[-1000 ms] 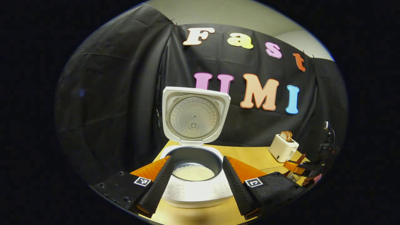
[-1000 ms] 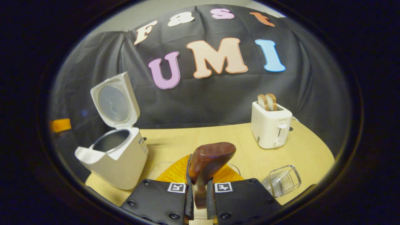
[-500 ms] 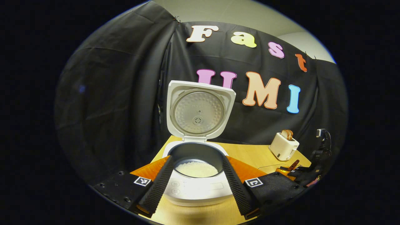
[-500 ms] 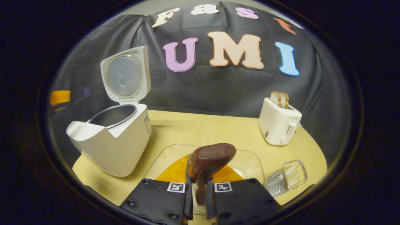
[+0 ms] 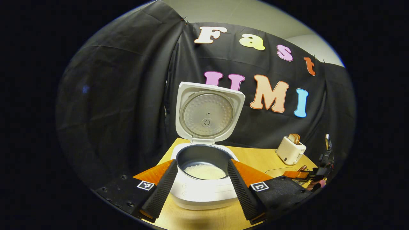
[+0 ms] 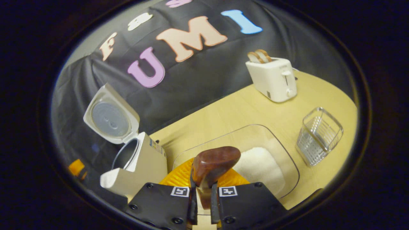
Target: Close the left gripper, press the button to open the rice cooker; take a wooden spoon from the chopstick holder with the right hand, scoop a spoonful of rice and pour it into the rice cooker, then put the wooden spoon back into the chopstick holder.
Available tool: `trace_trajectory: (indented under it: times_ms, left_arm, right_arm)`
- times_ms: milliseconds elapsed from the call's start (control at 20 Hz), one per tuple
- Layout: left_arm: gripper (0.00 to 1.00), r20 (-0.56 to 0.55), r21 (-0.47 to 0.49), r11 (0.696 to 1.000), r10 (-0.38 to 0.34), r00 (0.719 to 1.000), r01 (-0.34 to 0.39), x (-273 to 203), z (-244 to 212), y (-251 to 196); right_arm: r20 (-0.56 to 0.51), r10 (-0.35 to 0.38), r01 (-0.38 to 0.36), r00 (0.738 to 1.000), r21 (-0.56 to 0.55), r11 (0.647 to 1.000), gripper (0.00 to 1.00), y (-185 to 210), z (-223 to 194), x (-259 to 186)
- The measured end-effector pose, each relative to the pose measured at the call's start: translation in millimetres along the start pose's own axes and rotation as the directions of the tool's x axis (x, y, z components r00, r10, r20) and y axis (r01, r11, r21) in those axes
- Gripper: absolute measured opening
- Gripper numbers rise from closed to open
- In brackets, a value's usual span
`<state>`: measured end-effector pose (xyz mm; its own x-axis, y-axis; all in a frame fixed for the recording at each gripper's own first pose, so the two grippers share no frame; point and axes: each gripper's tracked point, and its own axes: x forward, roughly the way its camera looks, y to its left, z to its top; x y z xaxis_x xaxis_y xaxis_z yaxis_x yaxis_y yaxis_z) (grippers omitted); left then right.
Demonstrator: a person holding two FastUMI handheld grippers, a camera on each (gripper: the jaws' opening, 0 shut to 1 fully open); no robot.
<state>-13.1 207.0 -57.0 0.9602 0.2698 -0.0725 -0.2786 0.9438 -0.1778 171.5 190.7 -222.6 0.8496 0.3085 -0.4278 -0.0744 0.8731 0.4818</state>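
Note:
The white rice cooker (image 5: 204, 191) stands with its lid (image 5: 209, 113) raised, and white rice lies in its dark pot (image 5: 204, 171). My left gripper (image 5: 202, 191) is open, one finger on each side of the cooker's front and a little short of it. My right gripper (image 6: 203, 199) is shut on the handle of the wooden spoon (image 6: 214, 162). The spoon's brown bowl hangs over the near left part of a clear tray (image 6: 223, 135) with white rice (image 6: 257, 167) in it. The clear chopstick holder (image 6: 319, 135) stands upright to the tray's right. The cooker (image 6: 140, 163) is to the tray's left.
A white toaster (image 6: 273, 78) with two bread slices stands at the back right of the wooden table (image 6: 217, 118). The black cloth wall runs behind the table. Far right in the left gripper view, the other gripper (image 5: 314, 175) and its hand are low above the table.
The right gripper has tilted downward and rolled, bringing the spoon over the rice tray. The left gripper has drawn back slightly from the cooker and stays open.

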Motion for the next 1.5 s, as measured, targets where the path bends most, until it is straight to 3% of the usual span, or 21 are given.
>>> trace_trajectory:
  times_ms: [250, 500, 650, 800, 1000, 1050, 1100, 1200, 1500]
  left_arm:
    - [0.93, 0.010, -0.019, 1.000, 0.001, 1.000, 0.000, -5.5, 3.8, 0.3]
    - [0.93, 0.026, -0.031, 0.999, 0.029, 0.999, -0.028, -19.9, 12.4, -3.5]
    - [0.93, 0.040, -0.032, 0.998, 0.046, 0.998, -0.045, -29.0, 17.3, -9.8]
    - [0.93, 0.053, -0.037, 0.997, 0.070, 0.996, -0.068, -42.2, 20.9, -18.0]
    - [0.93, 0.062, -0.066, 0.993, 0.103, 0.993, -0.098, -61.8, 16.7, -34.3]
    - [0.88, 0.065, -0.067, 0.992, 0.112, 0.992, -0.107, -66.2, 15.0, -37.7]
    - [0.93, 0.064, -0.065, 0.991, 0.123, 0.990, -0.119, -70.1, 13.9, -40.9]
    - [0.93, 0.065, -0.058, 0.989, 0.140, 0.988, -0.136, -77.0, 11.9, -43.8]
    - [0.93, 0.052, -0.040, 0.989, 0.142, 0.988, -0.140, -77.2, 9.0, -37.5]
  right_arm:
    - [0.045, 0.030, -0.038, 0.999, 0.168, 0.985, 0.20, -5.8, 26.1, -8.6]
    - [0.090, 0.140, -0.164, 0.986, 0.382, 0.910, 0.19, 2.2, 63.7, -23.4]
    - [0.115, 0.157, -0.191, 0.981, 0.410, 0.892, 0.19, 1.1, 79.6, -34.5]
    - [0.129, 0.203, -0.240, 0.971, 0.473, 0.848, 0.19, 9.1, 95.5, -44.1]
    - [0.130, 0.233, -0.267, 0.964, 0.492, 0.829, 0.19, 11.9, 111.9, -55.3]
    - [0.131, 0.243, -0.276, 0.961, 0.489, 0.828, 0.19, 15.4, 116.7, -59.0]
    - [0.131, 0.255, -0.286, 0.958, 0.489, 0.824, 0.19, 18.8, 122.6, -62.1]
    - [0.133, 0.270, -0.300, 0.954, 0.490, 0.819, 0.19, 25.6, 130.9, -65.4]
    - [0.161, 0.312, -0.350, 0.937, 0.458, 0.817, 0.19, 75.3, 148.3, -68.6]
